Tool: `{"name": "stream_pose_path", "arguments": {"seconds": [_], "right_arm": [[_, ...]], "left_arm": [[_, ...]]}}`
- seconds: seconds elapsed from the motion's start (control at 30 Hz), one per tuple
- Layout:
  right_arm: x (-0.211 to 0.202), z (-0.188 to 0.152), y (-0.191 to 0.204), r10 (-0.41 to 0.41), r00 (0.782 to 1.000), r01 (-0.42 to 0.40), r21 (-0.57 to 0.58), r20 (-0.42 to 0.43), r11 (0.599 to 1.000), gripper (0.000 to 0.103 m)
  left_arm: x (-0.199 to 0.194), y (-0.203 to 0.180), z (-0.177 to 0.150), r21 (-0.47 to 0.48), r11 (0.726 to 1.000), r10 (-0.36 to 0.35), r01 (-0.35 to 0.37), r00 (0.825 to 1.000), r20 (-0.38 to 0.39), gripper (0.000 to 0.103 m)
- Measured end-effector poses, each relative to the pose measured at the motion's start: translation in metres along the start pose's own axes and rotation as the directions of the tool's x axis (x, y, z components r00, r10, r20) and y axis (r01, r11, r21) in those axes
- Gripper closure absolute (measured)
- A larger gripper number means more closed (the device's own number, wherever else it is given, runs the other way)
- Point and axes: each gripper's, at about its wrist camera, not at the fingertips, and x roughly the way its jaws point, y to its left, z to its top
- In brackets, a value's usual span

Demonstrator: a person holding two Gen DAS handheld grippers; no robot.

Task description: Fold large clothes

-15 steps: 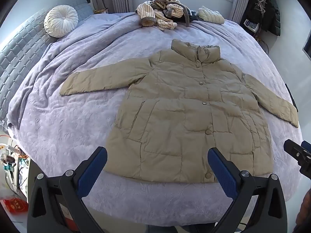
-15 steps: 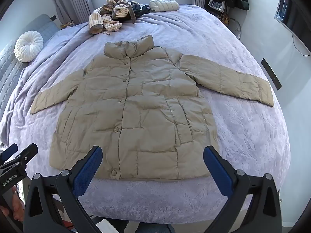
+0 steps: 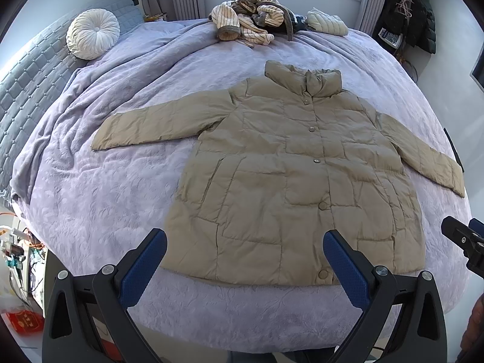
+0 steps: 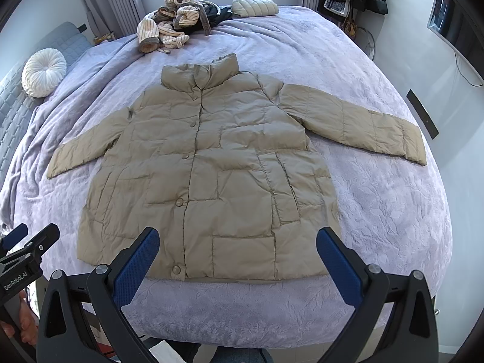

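Observation:
A khaki quilted jacket (image 3: 290, 175) (image 4: 211, 169) lies flat, front up and buttoned, on a lilac bedspread (image 3: 99, 199) (image 4: 390, 199), with both sleeves spread out and the collar pointing away from me. My left gripper (image 3: 244, 251) hangs above the hem's near left part, wide open, nothing between its blue pads. Over the hem's middle my right gripper (image 4: 237, 248) hovers, also wide open and empty. Each gripper shows at the edge of the other's view.
A heap of striped and dark clothes (image 3: 251, 21) (image 4: 178, 21) and a folded pale quilted garment (image 3: 326, 22) (image 4: 255, 6) lie at the bed's far end. A round white cushion (image 3: 92, 34) (image 4: 44, 72) rests by the grey headboard. Dark coats (image 3: 414, 12) hang at the far right. Clutter (image 3: 18, 251) sits on the floor left.

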Motion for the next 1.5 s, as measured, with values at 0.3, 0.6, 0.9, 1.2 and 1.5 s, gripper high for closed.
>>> {"name": "stream_pose_path", "arguments": {"seconds": [0.3, 0.6, 0.9, 1.2, 1.5], "right_arm": [[0.0004, -0.0001, -0.0001, 0.000, 1.000, 0.000, 0.000, -0.001, 1.000, 0.000], [0.0003, -0.0004, 0.0000, 0.001, 1.000, -0.001, 0.000, -0.001, 1.000, 0.000], [0.0009, 0.0005, 0.0011, 0.001, 1.000, -0.001, 0.000, -0.002, 1.000, 0.000], [0.0017, 0.0015, 0.0027, 0.000, 1.000, 0.000, 0.000, -0.004, 1.000, 0.000], [0.0029, 0.0022, 0.0039, -0.001, 1.000, 0.001, 0.000, -0.006, 1.000, 0.000]], "left_arm": [[0.0001, 0.0000, -0.0004, -0.001, 1.000, 0.000, 0.000, 1.000, 0.000, 0.000], [0.0000, 0.0001, -0.0003, -0.001, 1.000, 0.000, 0.000, 1.000, -0.001, 0.000], [0.0000, -0.0004, 0.0000, -0.003, 1.000, -0.001, 0.001, 1.000, 0.001, 0.000], [-0.0001, -0.0006, 0.0000, -0.001, 1.000, -0.001, 0.001, 1.000, 0.001, 0.000], [-0.0001, -0.0008, -0.0001, -0.001, 1.000, -0.001, 0.001, 1.000, 0.003, 0.000]]}}
